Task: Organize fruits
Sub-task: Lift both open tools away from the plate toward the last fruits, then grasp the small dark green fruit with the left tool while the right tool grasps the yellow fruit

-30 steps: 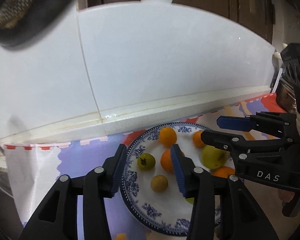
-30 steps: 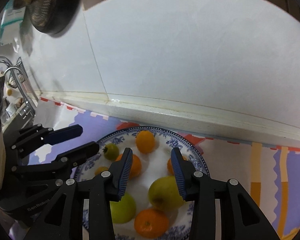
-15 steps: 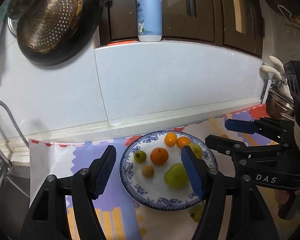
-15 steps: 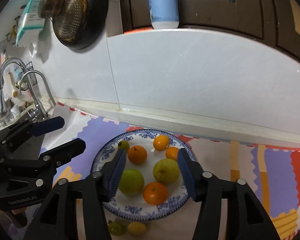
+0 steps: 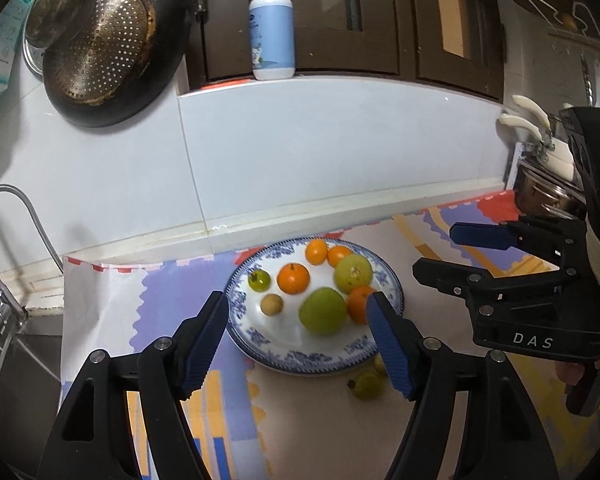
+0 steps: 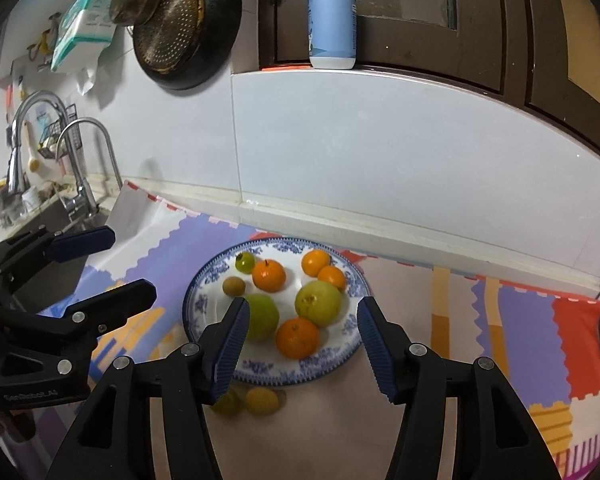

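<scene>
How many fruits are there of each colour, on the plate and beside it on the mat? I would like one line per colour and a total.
Orange, all on the plate: 4, for example
Large green, on the plate: 2, for example
Small green: 2, one on the plate, one on the mat
Small yellow-brown: 2, one on the plate, one on the mat
Total: 10

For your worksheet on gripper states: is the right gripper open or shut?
Open. The right gripper has its jaws spread wide above the plate, gripping no fruit.
</scene>
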Available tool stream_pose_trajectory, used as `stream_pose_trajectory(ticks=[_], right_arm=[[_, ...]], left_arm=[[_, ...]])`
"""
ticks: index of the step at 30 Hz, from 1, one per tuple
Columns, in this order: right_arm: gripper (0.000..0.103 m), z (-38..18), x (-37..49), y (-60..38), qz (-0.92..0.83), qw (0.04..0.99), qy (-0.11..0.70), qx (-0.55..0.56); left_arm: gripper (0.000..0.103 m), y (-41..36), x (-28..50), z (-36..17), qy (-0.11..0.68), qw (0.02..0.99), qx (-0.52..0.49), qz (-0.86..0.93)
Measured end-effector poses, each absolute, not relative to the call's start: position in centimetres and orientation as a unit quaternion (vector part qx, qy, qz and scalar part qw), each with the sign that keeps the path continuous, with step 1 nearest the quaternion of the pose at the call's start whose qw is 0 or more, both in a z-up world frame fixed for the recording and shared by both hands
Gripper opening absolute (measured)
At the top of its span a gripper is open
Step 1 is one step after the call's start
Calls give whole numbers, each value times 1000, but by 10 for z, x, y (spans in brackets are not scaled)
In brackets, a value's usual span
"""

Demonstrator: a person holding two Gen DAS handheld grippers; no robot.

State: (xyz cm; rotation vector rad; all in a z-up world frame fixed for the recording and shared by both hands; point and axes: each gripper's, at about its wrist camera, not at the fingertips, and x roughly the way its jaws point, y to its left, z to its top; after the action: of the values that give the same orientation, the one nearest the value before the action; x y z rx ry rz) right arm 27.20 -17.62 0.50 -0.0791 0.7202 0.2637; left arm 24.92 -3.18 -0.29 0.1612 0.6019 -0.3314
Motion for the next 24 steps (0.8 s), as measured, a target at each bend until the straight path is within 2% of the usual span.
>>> stream_pose_trajectory(ticks=[19, 24], right_arm=[[57, -46, 245, -196, 121, 897, 423, -29], [57, -59, 244, -199, 114, 891, 439, -28]], left_arm=[[70, -59, 243, -65, 370, 898, 78, -224], [59, -62, 252, -84, 400, 882, 67, -238]])
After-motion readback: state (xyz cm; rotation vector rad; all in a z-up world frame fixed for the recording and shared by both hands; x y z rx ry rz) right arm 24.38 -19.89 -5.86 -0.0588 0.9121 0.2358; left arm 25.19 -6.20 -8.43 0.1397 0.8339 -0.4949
